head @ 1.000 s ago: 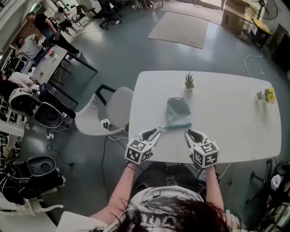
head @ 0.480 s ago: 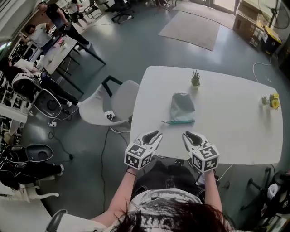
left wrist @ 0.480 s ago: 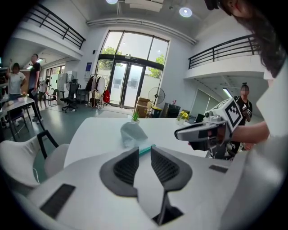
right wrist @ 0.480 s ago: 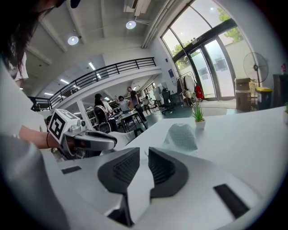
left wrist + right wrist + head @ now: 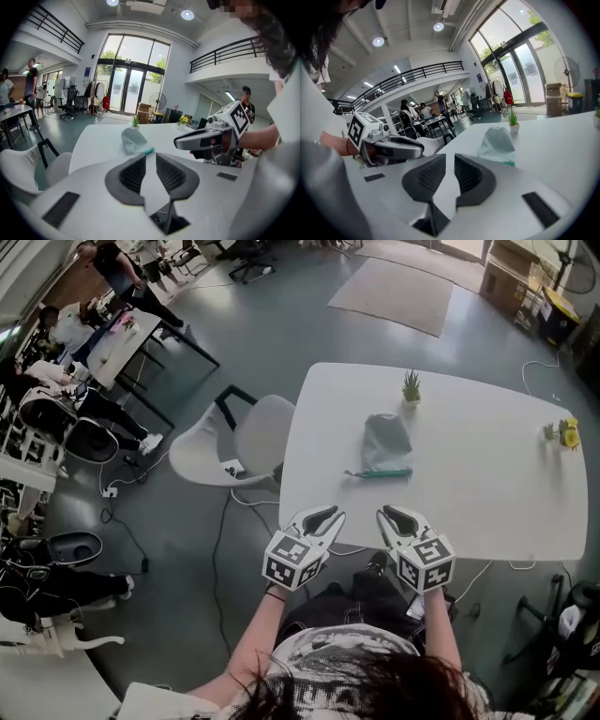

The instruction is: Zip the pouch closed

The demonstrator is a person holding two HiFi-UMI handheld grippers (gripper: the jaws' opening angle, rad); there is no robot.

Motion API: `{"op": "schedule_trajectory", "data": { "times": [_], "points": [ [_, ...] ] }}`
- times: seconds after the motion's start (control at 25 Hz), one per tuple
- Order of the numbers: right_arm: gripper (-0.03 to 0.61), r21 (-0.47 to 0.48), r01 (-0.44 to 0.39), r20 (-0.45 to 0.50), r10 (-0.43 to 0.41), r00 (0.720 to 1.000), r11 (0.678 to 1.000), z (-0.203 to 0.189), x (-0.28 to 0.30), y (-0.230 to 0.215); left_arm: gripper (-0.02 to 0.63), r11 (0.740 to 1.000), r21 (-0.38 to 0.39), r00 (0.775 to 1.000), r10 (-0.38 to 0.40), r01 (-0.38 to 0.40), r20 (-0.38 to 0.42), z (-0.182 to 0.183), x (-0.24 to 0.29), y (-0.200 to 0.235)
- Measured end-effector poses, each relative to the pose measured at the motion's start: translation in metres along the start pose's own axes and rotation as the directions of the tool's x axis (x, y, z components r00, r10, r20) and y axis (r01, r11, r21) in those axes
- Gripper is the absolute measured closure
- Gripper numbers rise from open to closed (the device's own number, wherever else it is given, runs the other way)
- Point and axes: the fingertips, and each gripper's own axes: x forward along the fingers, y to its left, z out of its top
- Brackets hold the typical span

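Note:
A grey fabric pouch [image 5: 386, 440] lies on the white table [image 5: 487, 493], with its teal zipper edge [image 5: 380, 473] towards me. Both grippers hover side by side at the table's near edge, well short of the pouch. My left gripper [image 5: 326, 516] has a narrow gap that is closing, with nothing between its jaws. My right gripper [image 5: 387, 515] is open and empty. In the left gripper view the pouch [image 5: 132, 139] lies ahead of the left gripper [image 5: 150, 155], with the right gripper [image 5: 201, 139] beside it. The right gripper view shows the pouch [image 5: 498, 142] beyond the right gripper [image 5: 450, 156].
A small green potted plant [image 5: 411, 386] stands behind the pouch. A yellow flower pot [image 5: 560, 433] sits at the table's right edge. A white chair [image 5: 236, 442] stands off the table's left side. People sit at desks [image 5: 103, 334] far left.
Both grippers have drawn back from the pouch to the table's near edge. The pouch has stayed where it was.

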Motion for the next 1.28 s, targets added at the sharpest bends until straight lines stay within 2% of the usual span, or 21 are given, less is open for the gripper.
{"op": "schedule_trajectory", "data": {
  "times": [0.24, 0.48, 0.64, 1.28],
  "points": [
    [0.533, -0.033, -0.002, 0.001, 0.002, 1.000, 0.999, -0.007, -0.006, 0.043, 0.551, 1.000, 0.013, 1.000, -0.021, 0.021, 0.021, -0.012, -0.034, -0.013],
    [0.577, -0.045, 0.013, 0.037, -0.012, 0.999, 0.999, -0.014, -0.018, 0.076, 0.577, 0.999, 0.027, 0.997, -0.048, 0.047, 0.058, -0.023, -0.062, -0.027],
    [0.578, -0.050, 0.012, 0.050, -0.010, 0.999, 0.999, -0.022, -0.028, 0.095, 0.591, 0.997, 0.030, 0.995, -0.066, 0.064, 0.080, -0.030, -0.080, -0.038],
    [0.581, -0.122, 0.039, 0.065, -0.031, 0.997, 0.992, -0.038, -0.046, 0.121, 0.598, 0.989, 0.079, 0.987, -0.134, 0.127, 0.086, -0.042, -0.094, -0.068]
  ]
}}
